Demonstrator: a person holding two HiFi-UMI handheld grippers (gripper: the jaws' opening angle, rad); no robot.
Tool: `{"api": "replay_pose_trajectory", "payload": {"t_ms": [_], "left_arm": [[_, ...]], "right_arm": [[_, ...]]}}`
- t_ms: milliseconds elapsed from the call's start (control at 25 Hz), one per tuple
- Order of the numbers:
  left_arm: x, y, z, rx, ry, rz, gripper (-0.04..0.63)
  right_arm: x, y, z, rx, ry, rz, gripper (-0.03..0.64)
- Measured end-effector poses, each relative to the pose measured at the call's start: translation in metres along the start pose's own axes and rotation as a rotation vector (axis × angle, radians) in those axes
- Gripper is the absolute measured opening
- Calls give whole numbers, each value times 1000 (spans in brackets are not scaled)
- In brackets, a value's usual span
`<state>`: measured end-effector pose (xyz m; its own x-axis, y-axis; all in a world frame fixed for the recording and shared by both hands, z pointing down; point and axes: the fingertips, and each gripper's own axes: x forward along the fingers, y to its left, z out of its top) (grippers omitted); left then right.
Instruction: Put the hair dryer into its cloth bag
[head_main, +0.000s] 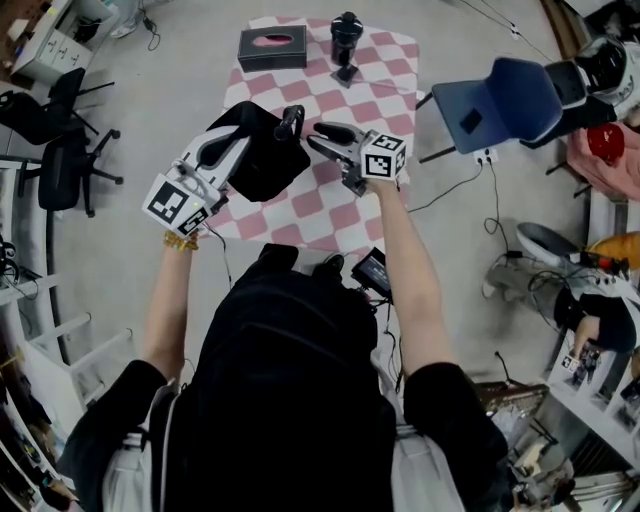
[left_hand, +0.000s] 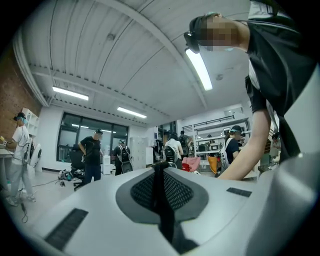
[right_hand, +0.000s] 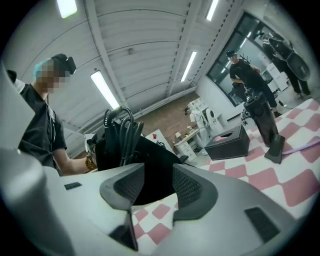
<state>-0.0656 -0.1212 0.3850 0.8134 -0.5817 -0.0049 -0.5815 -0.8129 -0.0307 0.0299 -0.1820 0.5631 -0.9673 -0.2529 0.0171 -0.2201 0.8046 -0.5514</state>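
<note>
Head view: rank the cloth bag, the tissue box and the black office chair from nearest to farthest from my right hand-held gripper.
1. cloth bag, right beside the right hand-held gripper, on its left.
2. tissue box, ahead and slightly left, beyond the bag.
3. black office chair, on the floor, far off to the left.

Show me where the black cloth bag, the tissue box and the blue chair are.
black cloth bag (head_main: 270, 160), head view, middle of its fabric.
tissue box (head_main: 272, 53), head view, dark surface below the pink opening.
blue chair (head_main: 510, 95), head view, its broad blue surface.
</note>
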Motion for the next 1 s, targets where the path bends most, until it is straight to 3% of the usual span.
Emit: {"api": "replay_pose_trajectory", "payload": {"t_ms": [160,320,560,760,1000], "left_arm": [[-6,-2,6,-8,-27,-28,17],[-7,1,4,-24,-21,-14,17],[-10,15,0,-125,-44,55,17],[-1,9,5,-167,-69,43,17],[-2,15,2,-189,-59,70,17]], "right_arm": [[24,7,14,41,-33,73,176],[40,37,20,136,-41,246,135],[50,94,11,89,29,415,126],[68,135,17,-33,54,441,197],[54,133,34,11,-16,392,225]]}}
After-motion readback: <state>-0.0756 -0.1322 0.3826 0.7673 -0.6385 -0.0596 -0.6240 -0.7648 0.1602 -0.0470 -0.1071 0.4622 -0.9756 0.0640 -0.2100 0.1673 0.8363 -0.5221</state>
